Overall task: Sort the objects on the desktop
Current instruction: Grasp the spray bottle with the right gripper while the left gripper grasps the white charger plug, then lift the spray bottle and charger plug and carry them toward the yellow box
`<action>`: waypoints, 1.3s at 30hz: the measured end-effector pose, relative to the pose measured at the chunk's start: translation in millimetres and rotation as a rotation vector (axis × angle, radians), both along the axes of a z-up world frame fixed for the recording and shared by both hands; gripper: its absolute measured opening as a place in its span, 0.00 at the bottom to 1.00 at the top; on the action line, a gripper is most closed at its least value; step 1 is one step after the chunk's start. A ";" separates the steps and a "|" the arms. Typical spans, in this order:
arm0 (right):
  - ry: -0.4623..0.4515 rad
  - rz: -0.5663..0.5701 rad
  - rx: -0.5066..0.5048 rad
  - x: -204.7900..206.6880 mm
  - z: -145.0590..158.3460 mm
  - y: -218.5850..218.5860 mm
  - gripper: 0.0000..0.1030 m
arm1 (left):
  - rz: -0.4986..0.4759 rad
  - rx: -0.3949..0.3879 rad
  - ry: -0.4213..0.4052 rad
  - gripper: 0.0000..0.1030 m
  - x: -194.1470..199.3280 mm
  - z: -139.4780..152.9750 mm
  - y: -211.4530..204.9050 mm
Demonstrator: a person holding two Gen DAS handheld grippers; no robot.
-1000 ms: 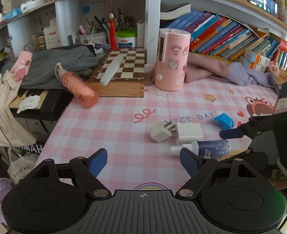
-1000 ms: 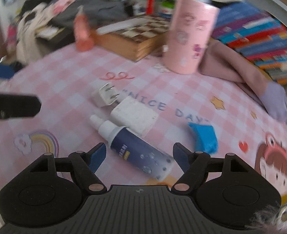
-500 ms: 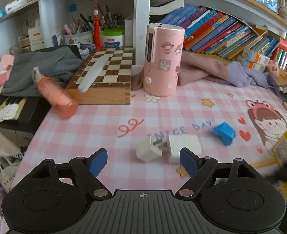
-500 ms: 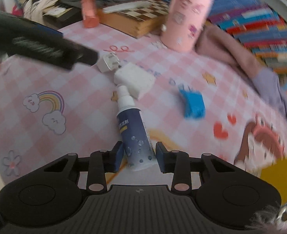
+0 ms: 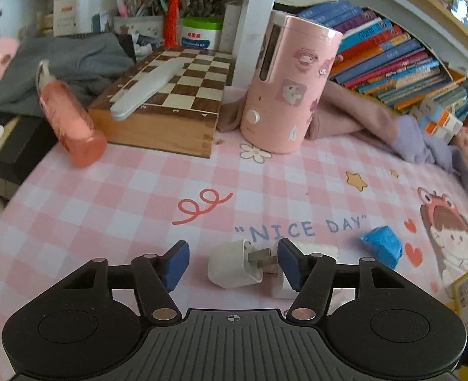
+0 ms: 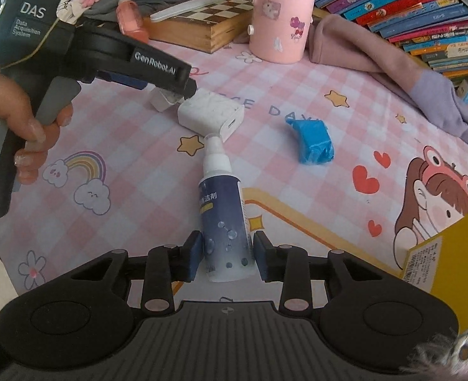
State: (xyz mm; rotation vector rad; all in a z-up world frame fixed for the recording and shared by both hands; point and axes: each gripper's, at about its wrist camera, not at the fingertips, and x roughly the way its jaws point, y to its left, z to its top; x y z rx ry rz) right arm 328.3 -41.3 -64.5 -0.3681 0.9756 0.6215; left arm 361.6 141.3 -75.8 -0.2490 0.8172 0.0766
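Blue pads of the right gripper [image 6: 227, 255] are clamped on the base of one spray bottle [image 6: 224, 222]: navy plastic cylinder, white nozzle pointing away, lying flat on the bench [image 6: 132, 165]. Nozzle tip touches or nearly touches one white charger block [image 6: 210, 115], a rounded rectangular brick with a port in its end.

Left gripper [image 5: 233, 265] has its fingers part open and they have just been closing. One white plug adapter [image 5: 234, 265] lies between them, metal prongs pointing toward the right-hand pad. That pad looks to be at the prongs; the left-hand pad stands clear of the body, so no grip. The charger block [image 5: 316, 249] sits just behind the right-hand finger. From the right wrist view, a hand [image 6: 21, 117] holds the left gripper's grey handle, fingers over the adapter [image 6: 162, 100].

Further out:
- 1 crumpled blue wad [image 5: 381, 246], soft-looking, well apart from both grippers.
- 1 pink cylindrical canister [image 5: 289, 85], upright, smooth, with stickers.
- 1 wooden chessboard box [image 5: 167, 108] with one white oblong case [image 5: 146, 90] on top.
- 1 orange pump bottle [image 5: 72, 120] tilted against the box.
- Pink and lilac cloth [image 5: 377, 123] heaped by a row of books [image 5: 392, 63].
- Yellow box [image 6: 450, 254] corner at right edge.

Bench cover is pink-white check print with cartoon figures.
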 end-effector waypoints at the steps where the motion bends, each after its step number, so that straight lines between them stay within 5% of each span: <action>1: 0.007 -0.002 0.004 2.4 -1.2 0.1 0.32 | -0.001 -0.016 -0.003 0.53 -0.3 -0.6 1.3; 5: 0.022 -0.009 0.011 6.1 -4.1 0.6 0.32 | 0.022 -0.024 0.034 0.28 -0.6 -6.9 5.1; 11: 0.013 -0.011 0.009 5.8 -5.7 0.4 0.32 | -0.006 0.047 0.044 0.26 -12.7 -4.8 4.0; 22: -0.015 -0.022 0.003 0.8 -8.0 4.2 0.30 | -0.041 0.060 -0.003 0.26 -53.7 18.0 5.7; 39: -0.017 -0.097 0.055 -11.2 2.5 1.4 0.29 | -0.082 -0.011 -0.049 0.26 -107.4 45.9 9.3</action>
